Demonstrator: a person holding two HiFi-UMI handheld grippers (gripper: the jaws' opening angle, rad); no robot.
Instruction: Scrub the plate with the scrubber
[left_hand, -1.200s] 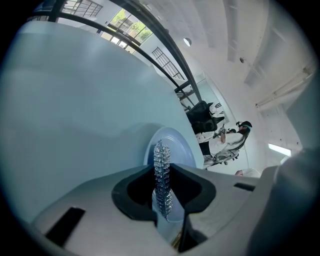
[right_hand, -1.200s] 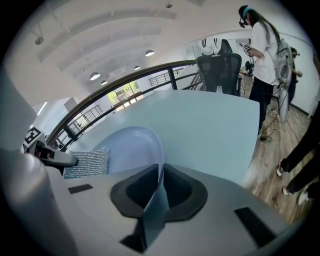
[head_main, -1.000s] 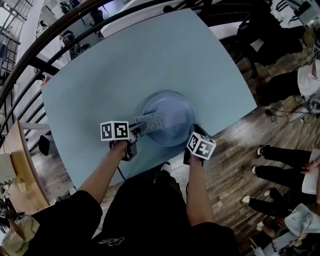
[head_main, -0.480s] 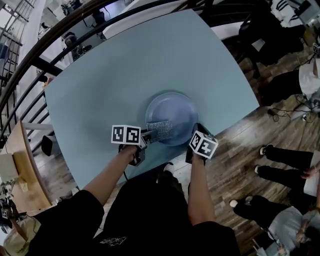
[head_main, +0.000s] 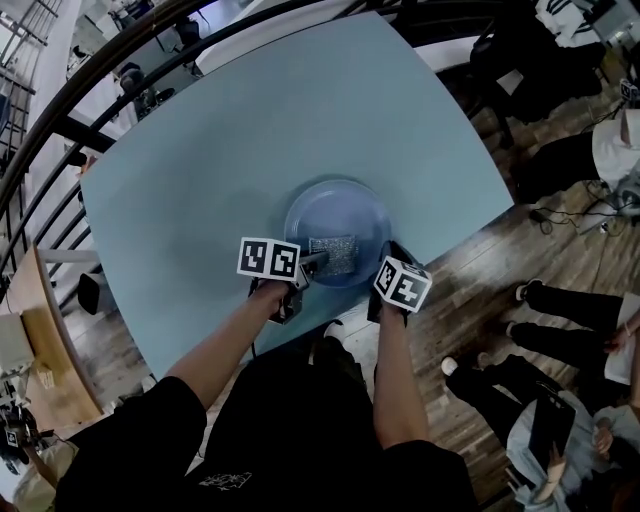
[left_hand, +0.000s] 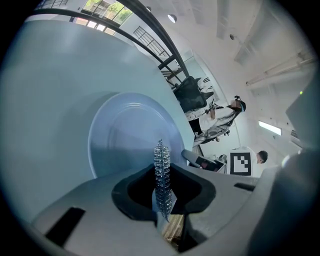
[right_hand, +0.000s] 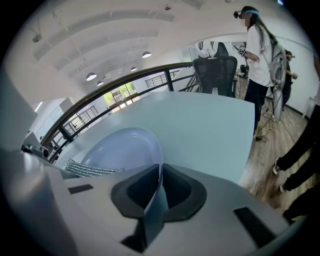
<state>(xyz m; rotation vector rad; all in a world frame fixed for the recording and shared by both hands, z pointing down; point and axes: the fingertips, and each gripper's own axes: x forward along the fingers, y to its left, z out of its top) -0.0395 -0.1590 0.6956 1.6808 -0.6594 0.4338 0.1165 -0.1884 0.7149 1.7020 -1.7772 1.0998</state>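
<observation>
My left claw (head_main: 318, 262) is clamped shut on a flat, silvery metal-mesh scrubber (head_main: 335, 255). In the left gripper view I see the scrubber (left_hand: 161, 172) edge-on, pinched between the two grey jaws and sticking out past their tips. From the head view it lies across the near half of the round, pale blue plate (head_main: 335, 200), inside the rim. It seems to lie against the plate's surface, though I cannot confirm contact.

The plate sits on the pale blue-grey worktop (head_main: 250, 130), close to the near edge and a little right of centre. A dark curved railing (head_main: 60, 125) runs past the worktop's far left side.

Further right, my right claw (head_main: 385, 262) is at the plate's near right rim. In the right gripper view its jaws are closed on that thin rim, which runs up between the dark pads of the right claw (right_hand: 156, 192). The jaws have just been tightening, with the rim between them. The same view shows the plate's bowl (right_hand: 125, 145) spreading away to the left, with the scrubber (right_hand: 92, 170) at its left side.

Both marker cubes face up toward the head camera, and the operator's bare forearms lead back to black sleeves. Right of the worktop is a brown wooden floor (head_main: 470, 330), where several people's legs and shoes show.
</observation>
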